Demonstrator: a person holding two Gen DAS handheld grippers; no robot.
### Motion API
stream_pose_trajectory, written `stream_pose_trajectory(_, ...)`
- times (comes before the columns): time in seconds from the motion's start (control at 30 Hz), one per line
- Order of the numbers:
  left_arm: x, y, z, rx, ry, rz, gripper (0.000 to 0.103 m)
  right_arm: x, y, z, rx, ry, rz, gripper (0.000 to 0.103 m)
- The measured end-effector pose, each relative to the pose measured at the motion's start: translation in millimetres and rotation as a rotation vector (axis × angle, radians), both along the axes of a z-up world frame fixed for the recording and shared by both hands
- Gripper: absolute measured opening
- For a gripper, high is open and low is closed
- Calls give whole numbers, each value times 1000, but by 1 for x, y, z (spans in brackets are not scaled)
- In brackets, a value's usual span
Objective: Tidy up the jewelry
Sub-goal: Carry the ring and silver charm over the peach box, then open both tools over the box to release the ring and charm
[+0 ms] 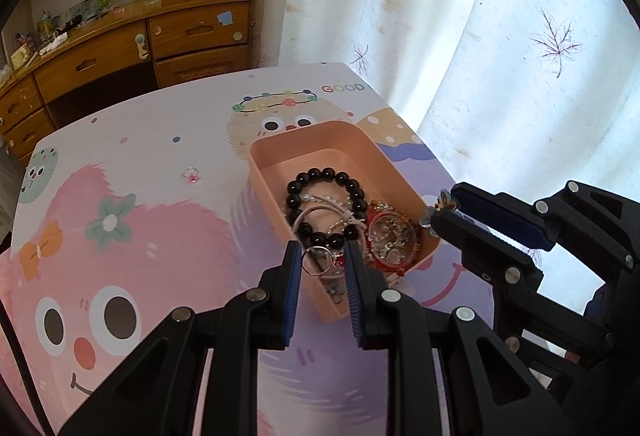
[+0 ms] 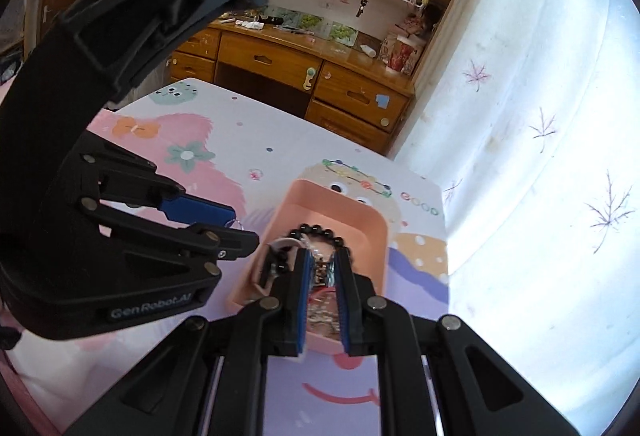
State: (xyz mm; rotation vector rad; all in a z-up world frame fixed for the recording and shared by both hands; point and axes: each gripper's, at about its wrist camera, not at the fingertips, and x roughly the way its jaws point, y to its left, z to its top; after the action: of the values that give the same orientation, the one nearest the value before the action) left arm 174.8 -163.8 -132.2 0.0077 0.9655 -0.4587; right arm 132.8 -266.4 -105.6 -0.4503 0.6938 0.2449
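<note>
The left gripper (image 1: pixel 323 261) held a silver ring (image 1: pixel 317 261) between narrowed jaws over the peach box (image 1: pixel 304 144). The right gripper (image 1: pixel 438 210) pinched a small charm (blurred) at the box's 3 o'clock rim. Next move, I judged: release both inside. A pink ring (image 1: pixel 191 174) lay at 9 o'clock.

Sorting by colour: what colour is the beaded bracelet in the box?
Black beaded bracelet, lying in the peach box; clearest in the left wrist view.

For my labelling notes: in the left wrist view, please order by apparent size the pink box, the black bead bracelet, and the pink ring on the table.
1. pink box
2. black bead bracelet
3. pink ring, clearly smallest, though it lies farther from the camera.
</note>
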Motion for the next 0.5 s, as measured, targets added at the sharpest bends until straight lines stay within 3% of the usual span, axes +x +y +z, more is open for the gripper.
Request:
stream_pose_trajectory(0.33,13,-32,-8,-3,45,12,20,16,-40,-9,36,4,-69,12)
stream_pose_trajectory(0.4,15,-34,-10,1,56,31,33,20,-45,-11,63,29,-76,12)
stream_pose_trajectory(0.47,17,-32,-10,8,57,56,56,25,-48,-14,82,61,-82,14)
stream_pose_trajectory(0.5,19,-30,-10,24,54,76,61,25,-48,-15,82,64,-90,16)
